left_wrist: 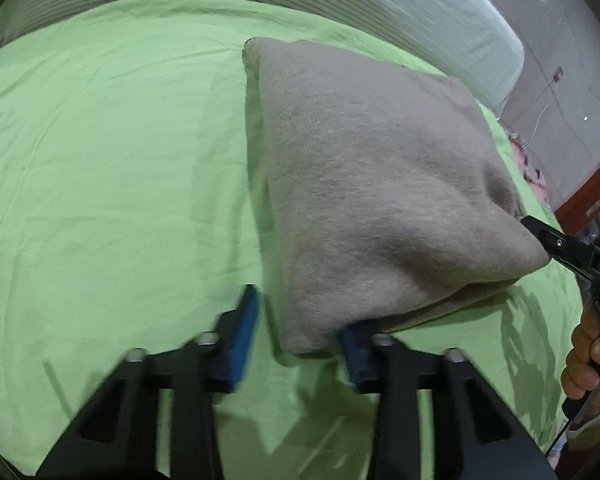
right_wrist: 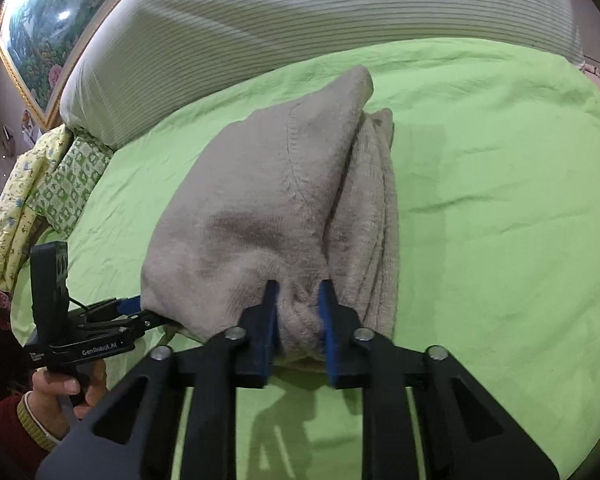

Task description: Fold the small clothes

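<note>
Hiding the right claw point(right_wrist: 298, 320) tips, the sweater point(right_wrist: 276, 216) is pinched there, while the left claw point(left_wrist: 296, 344), low centre, gapes around its blurred corner over the bed point(left_wrist: 100, 160).

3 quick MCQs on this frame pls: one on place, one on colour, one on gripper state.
1. Where does the garment lie?
A. on the bed sheet
B. on the striped pillow
C. on the floor

2. What colour is the sheet?
A. white
B. light green
C. blue

3. What is the right gripper doing?
A. open, away from the cloth
B. shut on nothing
C. shut on the garment

Answers:
1 A: the beige knit garment rests on the bed sheet, short of the striped pillow.
2 B: the sheet is light green.
3 C: the right gripper pinches a bunch of the knit between its blue pads.
</note>
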Demonstrator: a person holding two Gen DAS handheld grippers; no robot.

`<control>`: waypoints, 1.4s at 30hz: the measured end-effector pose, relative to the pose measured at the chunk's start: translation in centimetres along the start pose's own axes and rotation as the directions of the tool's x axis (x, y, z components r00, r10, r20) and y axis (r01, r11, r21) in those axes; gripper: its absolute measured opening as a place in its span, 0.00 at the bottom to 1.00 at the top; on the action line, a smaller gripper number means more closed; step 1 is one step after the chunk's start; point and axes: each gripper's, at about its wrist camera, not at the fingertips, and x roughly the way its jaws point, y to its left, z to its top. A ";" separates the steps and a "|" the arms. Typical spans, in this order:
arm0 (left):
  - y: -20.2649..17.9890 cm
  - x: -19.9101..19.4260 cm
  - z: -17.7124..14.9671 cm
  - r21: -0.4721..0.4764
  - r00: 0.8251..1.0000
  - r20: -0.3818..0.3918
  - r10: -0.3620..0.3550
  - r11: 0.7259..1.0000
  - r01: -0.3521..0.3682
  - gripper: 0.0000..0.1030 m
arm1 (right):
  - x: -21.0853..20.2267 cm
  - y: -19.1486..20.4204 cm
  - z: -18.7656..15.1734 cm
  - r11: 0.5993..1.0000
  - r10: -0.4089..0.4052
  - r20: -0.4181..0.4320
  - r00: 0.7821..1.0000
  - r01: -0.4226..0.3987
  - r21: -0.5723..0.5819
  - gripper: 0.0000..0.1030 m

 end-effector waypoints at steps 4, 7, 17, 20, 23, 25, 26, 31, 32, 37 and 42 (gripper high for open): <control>-1.0 -1.4 0.1 0.005 0.998 0.051 0.025 1.000 -0.026 0.17 | -1.5 0.5 0.7 0.998 0.056 0.072 0.996 -0.057 0.015 0.11; -1.0 -2.9 0.0 0.013 0.994 0.111 0.013 1.000 -0.015 0.17 | -3.9 0.3 1.2 0.994 0.105 0.182 0.978 -0.111 0.024 0.10; -1.0 -0.7 -1.0 0.098 0.998 0.046 0.048 0.994 -0.052 0.13 | 0.2 -3.4 -3.4 0.992 0.004 0.077 0.997 -0.013 0.124 0.09; -1.1 -0.8 -0.8 0.103 0.997 0.047 0.053 0.993 -0.057 0.13 | -0.8 -1.9 -1.9 0.996 -0.037 0.072 0.997 0.031 0.079 0.16; -0.9 -0.6 -0.7 0.093 0.998 0.036 0.052 0.994 -0.056 0.14 | -2.4 0.1 0.4 0.997 -0.071 0.152 0.986 0.069 0.024 0.26; -1.2 -0.7 -0.9 0.097 0.998 0.036 0.057 0.993 -0.060 0.14 | -1.9 0.8 1.8 0.996 -0.086 0.152 0.985 0.085 0.013 0.43; -1.2 -0.7 -0.9 0.097 0.998 0.035 0.058 0.993 -0.061 0.14 | -1.3 0.8 2.2 0.995 -0.103 0.137 0.985 0.102 0.011 0.48; -1.1 -0.6 -0.6 0.098 0.998 0.025 0.060 0.993 -0.062 0.14 | 4.2 0.0 3.7 0.997 -0.057 -0.007 0.998 0.057 0.044 0.36; -1.0 -0.4 -0.4 0.100 0.998 0.023 0.058 0.993 -0.060 0.14 | 4.6 0.0 3.8 0.998 -0.049 -0.015 0.999 0.049 0.043 0.18; -1.0 -0.2 -0.4 0.109 0.999 0.027 0.047 0.993 -0.049 0.14 | 0.9 -0.5 4.2 0.995 -0.066 0.116 0.991 0.057 0.078 0.10; -1.1 0.1 -0.6 0.121 0.998 0.020 0.059 0.991 -0.061 0.16 | 3.8 -2.6 1.0 0.984 -0.131 0.045 0.990 0.125 0.128 0.09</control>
